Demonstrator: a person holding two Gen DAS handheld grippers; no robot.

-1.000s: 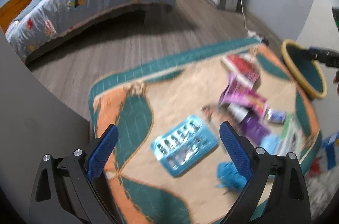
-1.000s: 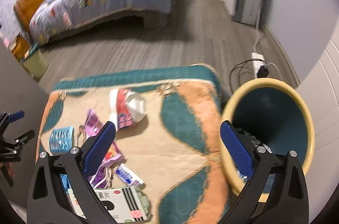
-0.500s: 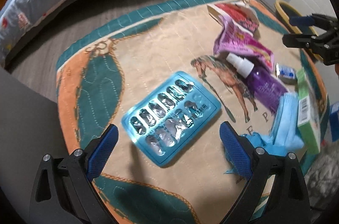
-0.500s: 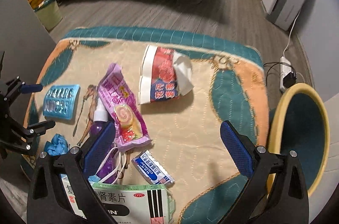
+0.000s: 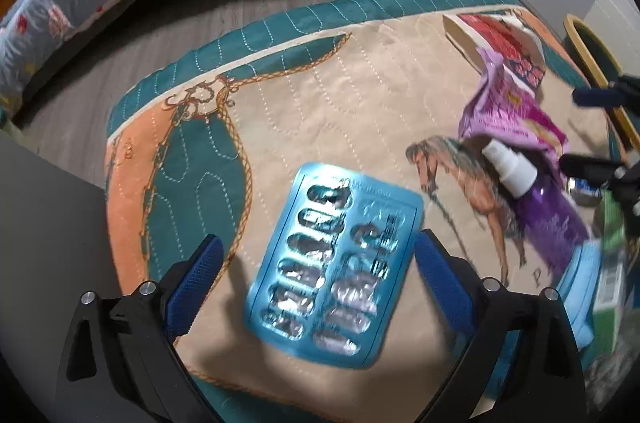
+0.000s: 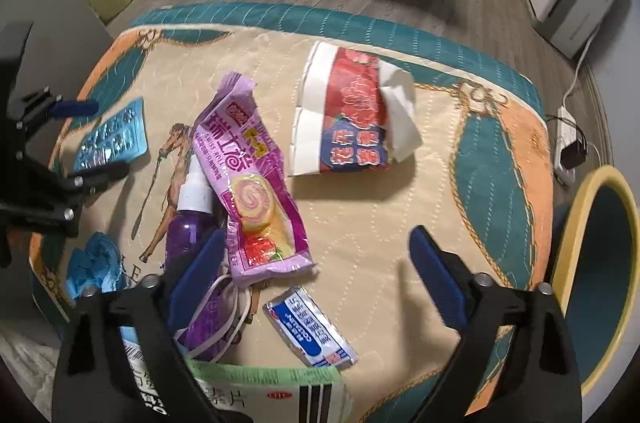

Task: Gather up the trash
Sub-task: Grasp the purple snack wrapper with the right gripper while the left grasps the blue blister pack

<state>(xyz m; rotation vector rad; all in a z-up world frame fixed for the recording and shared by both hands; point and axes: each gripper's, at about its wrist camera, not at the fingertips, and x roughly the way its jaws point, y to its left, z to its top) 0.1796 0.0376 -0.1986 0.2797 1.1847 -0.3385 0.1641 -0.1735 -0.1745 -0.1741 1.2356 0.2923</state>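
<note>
below, the left gripper [image 5: 316, 271] is hanging with its jaws wide over a flat blue foil blister pack [image 5: 334, 263] lying between its blue pads [image 5: 192, 283], touching neither. on the right, the right gripper [image 6: 316, 271] is closing its still-wide jaws over the purple plastic snack wrapper [image 6: 256, 191] lying on the quilted beige mat [image 6: 400, 223], its near end between the pads, unpressed.

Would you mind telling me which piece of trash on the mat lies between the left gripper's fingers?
The blue blister pack: it lies between the open left gripper, while the purple wrapper and spray bottle lie off to the side.
</note>
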